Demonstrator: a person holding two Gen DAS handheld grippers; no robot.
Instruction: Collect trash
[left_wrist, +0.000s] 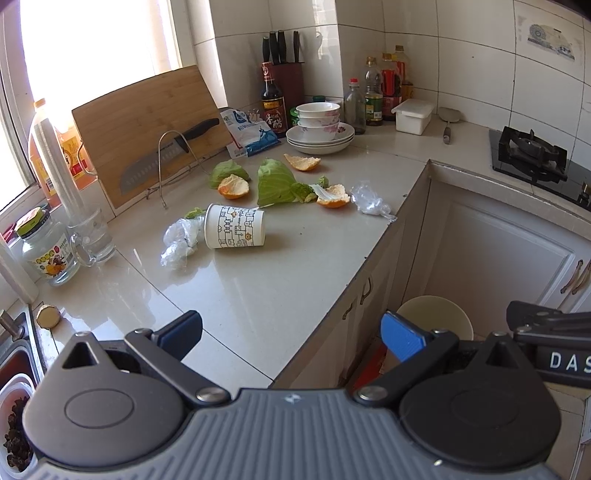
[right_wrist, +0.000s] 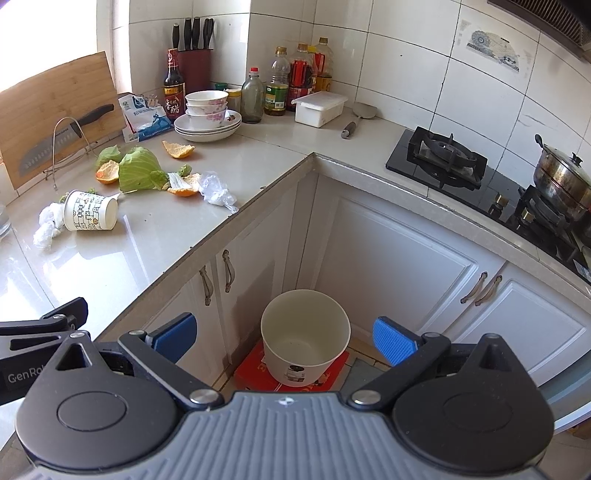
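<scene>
White-tiled walls, bright window (sunlit), white cabinets.

Home kitchen (gas hob, countertop).

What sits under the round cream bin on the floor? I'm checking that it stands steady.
The round cream bin stands on a flat red box. The bin hides the box's middle.

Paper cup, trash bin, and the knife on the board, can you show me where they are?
Paper cup (left_wrist: 236, 226), left wrist view, printed side.
Trash bin (right_wrist: 304, 338), right wrist view, inner wall.
Knife (left_wrist: 147, 171), left wrist view, blade.
</scene>
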